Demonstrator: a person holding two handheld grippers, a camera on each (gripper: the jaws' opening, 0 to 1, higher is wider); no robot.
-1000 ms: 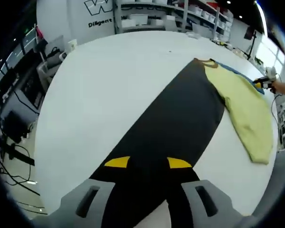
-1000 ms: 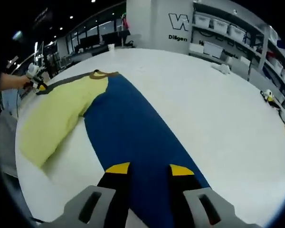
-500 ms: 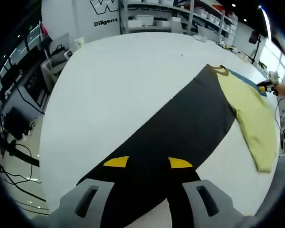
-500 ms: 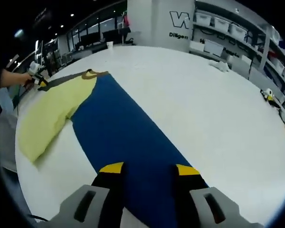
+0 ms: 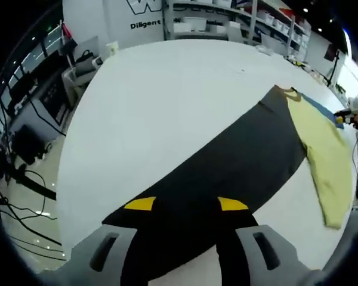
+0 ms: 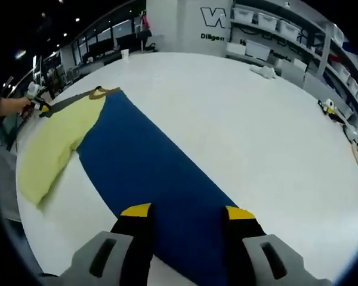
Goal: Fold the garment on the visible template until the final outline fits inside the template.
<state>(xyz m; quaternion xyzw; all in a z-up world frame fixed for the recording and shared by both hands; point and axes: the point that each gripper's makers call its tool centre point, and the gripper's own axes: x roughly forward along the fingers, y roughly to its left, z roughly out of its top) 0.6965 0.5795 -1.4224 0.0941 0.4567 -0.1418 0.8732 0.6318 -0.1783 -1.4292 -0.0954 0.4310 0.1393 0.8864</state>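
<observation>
Across the white table [image 5: 161,95], a long garment lies flat. In the left gripper view its dark grey panel [image 5: 227,173] runs from the jaws at 6 o'clock up toward 1 o'clock, ending at a brown collar [image 5: 285,90], with a yellow sleeve [image 5: 325,161] trailing off toward 3 o'clock, near the table's edge. The left gripper [image 5: 185,205] has its yellow-tipped jaws spread apart over the near hem; whether they touch the cloth is hard to tell. From 9 to 12 o'clock the tabletop is bare and wide, its rim curving past cables and desks.

In the right gripper view the same garment shows as a blue panel [image 6: 149,173] reaching from 6 o'clock toward 10 o'clock, the yellow sleeve [image 6: 51,146] lying at 9 o'clock close to the table's rim. The right gripper [image 6: 188,211] likewise stands with jaws parted above the hem. Bare table spreads from 12 to 4 o'clock. A hand [image 6: 12,106] at the far corner holds the other gripper.
</observation>
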